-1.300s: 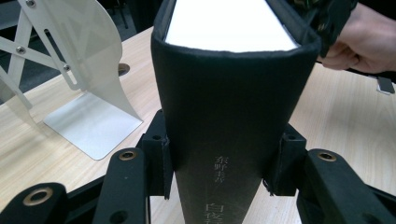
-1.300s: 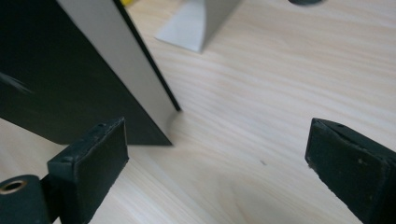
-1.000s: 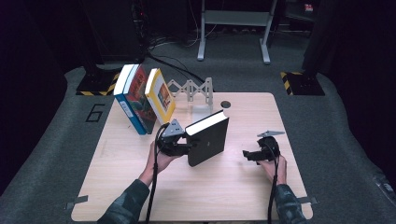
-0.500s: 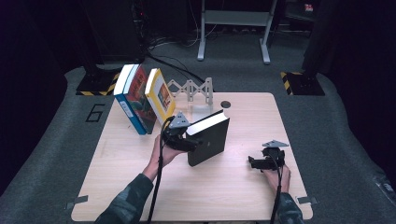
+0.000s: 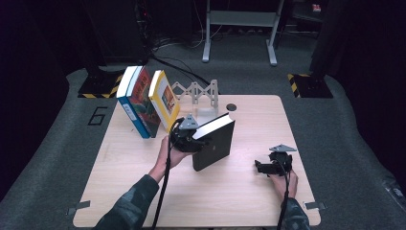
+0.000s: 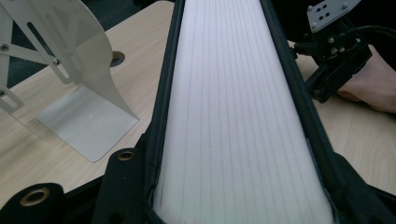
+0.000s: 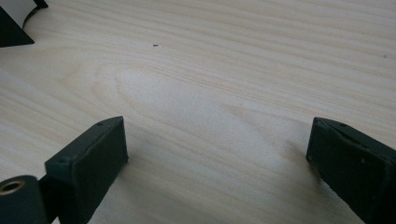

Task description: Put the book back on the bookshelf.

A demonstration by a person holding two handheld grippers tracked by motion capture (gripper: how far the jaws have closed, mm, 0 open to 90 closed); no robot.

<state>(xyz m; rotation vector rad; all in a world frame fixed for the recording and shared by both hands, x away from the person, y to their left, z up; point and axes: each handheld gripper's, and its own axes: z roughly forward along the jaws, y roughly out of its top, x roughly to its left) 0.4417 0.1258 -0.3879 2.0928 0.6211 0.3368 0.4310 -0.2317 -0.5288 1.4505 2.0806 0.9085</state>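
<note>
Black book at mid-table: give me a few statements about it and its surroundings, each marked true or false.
1. The left gripper is clamped on the black book. True.
2. The black book lies flat on the table. False: it stands tilted on one edge, page block facing up.
3. The right gripper holds a second book. False: its jaws are open over bare wood.
4. Two books lean at the table's far left: a blue-spined book and a yellow book. True.
5. The metal bookend rack stands beyond the black book. True.

Black book's [image 6: 238, 116] far end cropped
</note>
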